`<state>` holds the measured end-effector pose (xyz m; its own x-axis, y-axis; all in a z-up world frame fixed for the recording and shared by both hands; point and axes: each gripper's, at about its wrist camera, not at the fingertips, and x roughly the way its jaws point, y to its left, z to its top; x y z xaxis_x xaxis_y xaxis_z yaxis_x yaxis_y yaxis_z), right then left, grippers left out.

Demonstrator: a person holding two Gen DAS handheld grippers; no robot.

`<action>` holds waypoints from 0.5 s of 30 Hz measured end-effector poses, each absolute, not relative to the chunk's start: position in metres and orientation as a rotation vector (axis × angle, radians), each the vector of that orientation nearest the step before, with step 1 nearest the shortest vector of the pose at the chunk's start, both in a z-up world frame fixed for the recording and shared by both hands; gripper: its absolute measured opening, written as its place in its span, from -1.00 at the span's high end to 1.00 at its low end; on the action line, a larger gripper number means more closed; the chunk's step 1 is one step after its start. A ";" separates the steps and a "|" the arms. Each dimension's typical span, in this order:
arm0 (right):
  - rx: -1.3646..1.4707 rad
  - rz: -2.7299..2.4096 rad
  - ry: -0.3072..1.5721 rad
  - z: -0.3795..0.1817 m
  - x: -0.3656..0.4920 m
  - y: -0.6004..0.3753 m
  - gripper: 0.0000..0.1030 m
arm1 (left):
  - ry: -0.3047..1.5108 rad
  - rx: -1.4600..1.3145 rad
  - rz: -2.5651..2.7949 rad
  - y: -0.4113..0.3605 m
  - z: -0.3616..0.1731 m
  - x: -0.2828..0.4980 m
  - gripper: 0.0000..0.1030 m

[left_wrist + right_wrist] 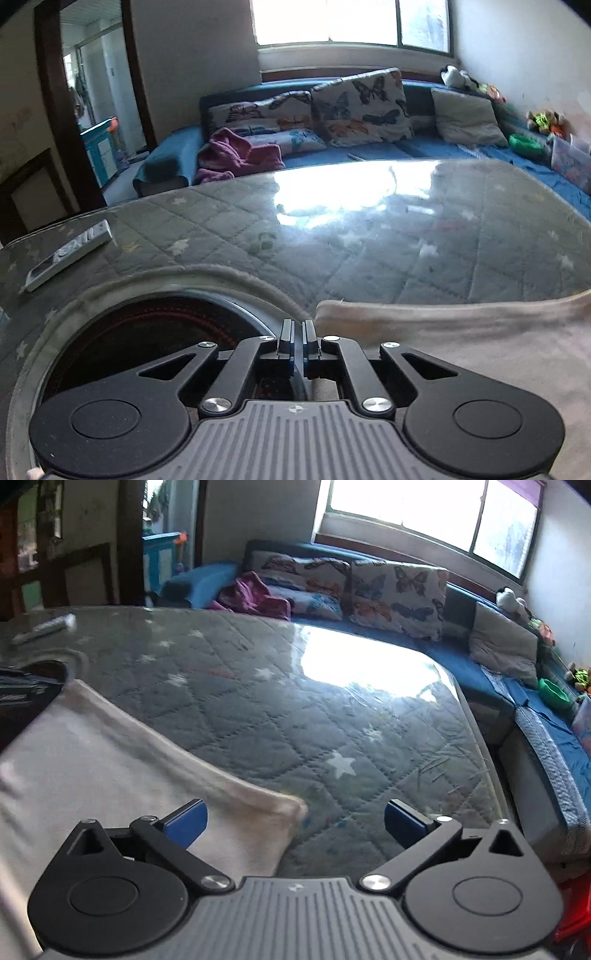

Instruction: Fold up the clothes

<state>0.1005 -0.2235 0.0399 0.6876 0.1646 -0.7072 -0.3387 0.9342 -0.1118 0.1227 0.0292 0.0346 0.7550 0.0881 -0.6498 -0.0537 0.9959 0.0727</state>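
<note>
A cream cloth (461, 354) lies flat on the glass-topped table (369, 240). In the left wrist view my left gripper (298, 328) is shut just left of the cloth's far left corner. I see no cloth between its pads. The right wrist view shows the same cloth (110, 768) reaching in from the left. My right gripper (295, 825) stands open over it, and the cloth's far right corner lies between the blue pads (186, 823) without touching them.
The glass covers a grey quilted star-print cover. A dark round recess (147, 339) lies under my left gripper, and a white remote (70, 254) rests at the far left. Beyond the table's edge (480, 738) is a blue sofa with butterfly cushions (362, 107) and a pink garment (236, 155).
</note>
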 end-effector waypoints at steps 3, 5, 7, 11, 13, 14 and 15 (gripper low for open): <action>-0.239 0.303 0.774 0.045 0.078 -0.220 -1.00 | 0.695 0.035 -0.048 0.005 0.048 0.114 0.88; -0.244 0.309 0.779 0.046 0.059 -0.215 -1.00 | 0.699 0.027 -0.148 -0.015 0.053 0.109 0.87; -0.249 0.315 0.784 0.046 0.041 -0.209 -1.00 | 0.715 0.026 -0.233 -0.038 0.051 0.107 0.84; -0.311 0.308 0.779 0.036 0.008 -0.196 -1.00 | 0.742 0.076 -0.304 -0.073 0.035 0.106 0.84; -0.363 0.285 0.753 0.030 -0.007 -0.190 -1.00 | 0.751 0.106 -0.313 -0.083 0.026 0.105 0.84; -0.377 0.273 0.734 0.029 -0.014 -0.189 -1.00 | 0.744 0.119 -0.308 -0.086 0.024 0.103 0.84; -0.389 0.263 0.716 0.029 -0.021 -0.187 -1.00 | 0.736 0.133 -0.303 -0.090 0.022 0.101 0.84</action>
<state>-0.0209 -0.1873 0.0286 0.7263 0.1012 -0.6799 -0.3630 0.8964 -0.2544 0.1011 -0.0896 0.0223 0.6999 -0.2253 -0.6777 0.3177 0.9481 0.0129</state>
